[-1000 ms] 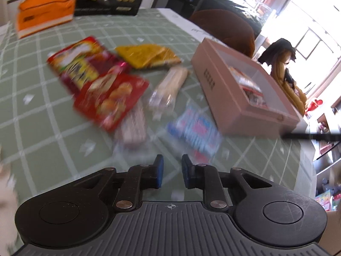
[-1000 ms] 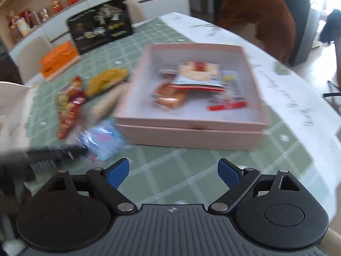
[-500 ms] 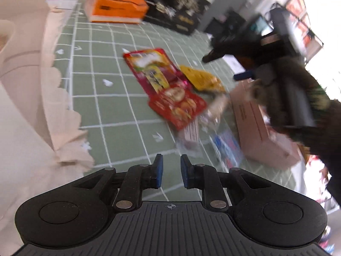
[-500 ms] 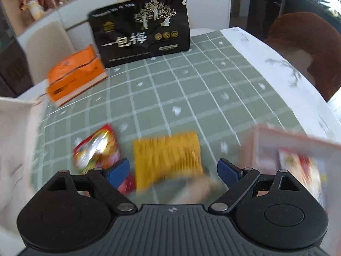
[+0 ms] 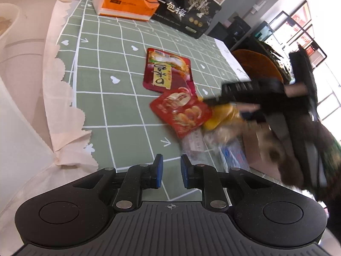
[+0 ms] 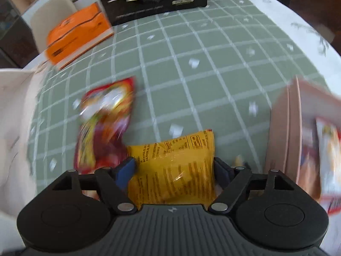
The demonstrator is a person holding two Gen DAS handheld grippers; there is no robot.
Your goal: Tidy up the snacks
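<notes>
My right gripper [image 6: 172,168] points down at a yellow snack packet [image 6: 177,155]. Its jaws are closing, and both blue pads touch the packet's sides. From the left wrist the yellow packet [image 5: 221,115] shows under the blurred right tool. Beside it lie a red chip packet [image 5: 183,111], a dark red packet [image 5: 167,72], a clear packet [image 5: 194,143] and a blue one [image 5: 232,155]. The pink box [image 6: 285,128] holds other snacks at the right. My left gripper [image 5: 171,173] is shut on nothing, low over the green checked cloth [image 5: 119,111].
An orange tissue pack [image 5: 125,2] and a large black bag [image 5: 185,10] stand at the table's far side. A cream scalloped cloth [image 5: 61,98] hangs along the left edge. A brown chair [image 5: 255,66] stands beyond the table. A person's dark sleeve [image 5: 309,149] reaches in at right.
The right gripper swung left from over the pink box, came down over the yellow packet and narrowed its jaws onto it. The left gripper shifted and rolled and stayed shut.
</notes>
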